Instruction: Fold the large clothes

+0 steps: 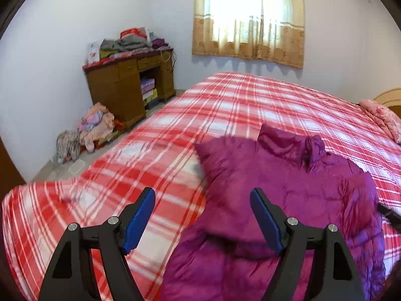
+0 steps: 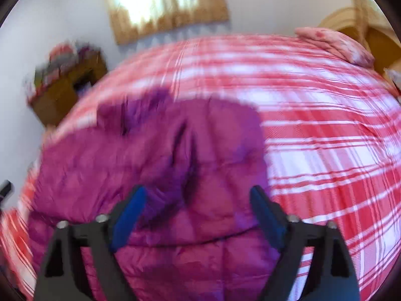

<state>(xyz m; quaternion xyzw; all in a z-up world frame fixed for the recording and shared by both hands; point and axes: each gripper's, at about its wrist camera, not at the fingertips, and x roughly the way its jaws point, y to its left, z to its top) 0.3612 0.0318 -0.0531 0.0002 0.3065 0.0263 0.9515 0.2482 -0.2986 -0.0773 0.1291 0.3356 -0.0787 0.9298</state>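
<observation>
A magenta padded jacket (image 1: 275,188) lies partly folded on a bed with a red and white plaid cover (image 1: 175,130). My left gripper (image 1: 203,195) is open and empty above the jacket's left edge, its blue pads wide apart. In the right wrist view the jacket (image 2: 155,170) fills the lower left, blurred by motion. My right gripper (image 2: 198,195) is open and empty just above the jacket's middle. The tip of the other gripper shows at the left edge (image 2: 5,188).
A wooden desk (image 1: 127,85) piled with clothes stands in the far left corner, with more clothes heaped on the floor (image 1: 95,125). A curtained window (image 1: 250,17) is on the far wall. A pink pillow (image 1: 383,118) and a wooden headboard (image 2: 363,25) are at the right.
</observation>
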